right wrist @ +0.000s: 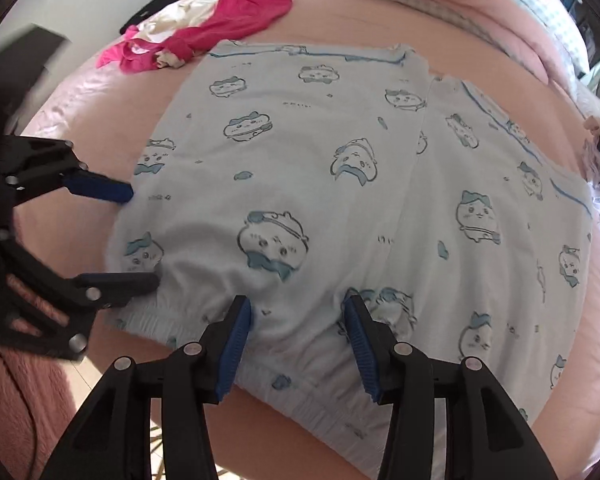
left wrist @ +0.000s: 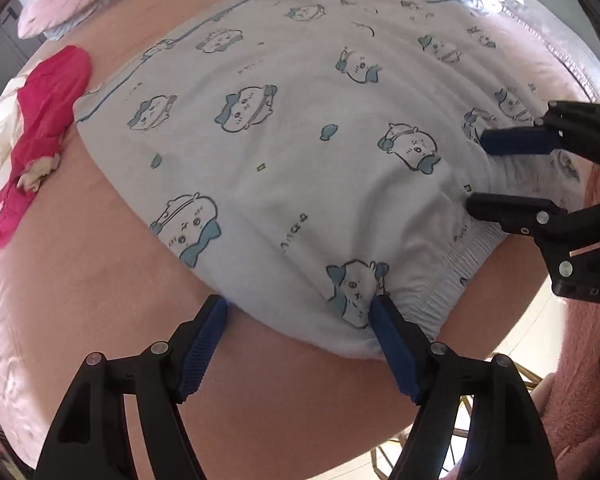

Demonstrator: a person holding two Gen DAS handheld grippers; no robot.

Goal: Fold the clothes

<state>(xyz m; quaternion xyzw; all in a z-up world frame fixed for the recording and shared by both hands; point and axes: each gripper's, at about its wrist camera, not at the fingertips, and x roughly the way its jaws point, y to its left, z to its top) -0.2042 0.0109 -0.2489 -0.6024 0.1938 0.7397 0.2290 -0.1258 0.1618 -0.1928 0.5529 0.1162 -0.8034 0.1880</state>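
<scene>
Pale-blue printed shorts (right wrist: 300,184) lie flat on the pink bed (left wrist: 100,240); left claw (left wrist: 300,312) and right claw (right wrist: 298,316) stand open at the waistband, gripping nothing.

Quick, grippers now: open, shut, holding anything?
Left gripper: open, jaws straddling the shorts' waistband corner, no grip.
Right gripper: open over the waistband, holding nothing.

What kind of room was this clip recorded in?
Most likely a bedroom: the printed shorts lie on a pink bed sheet, with pillows at the far end and a pile of other clothes waiting nearby.
</scene>
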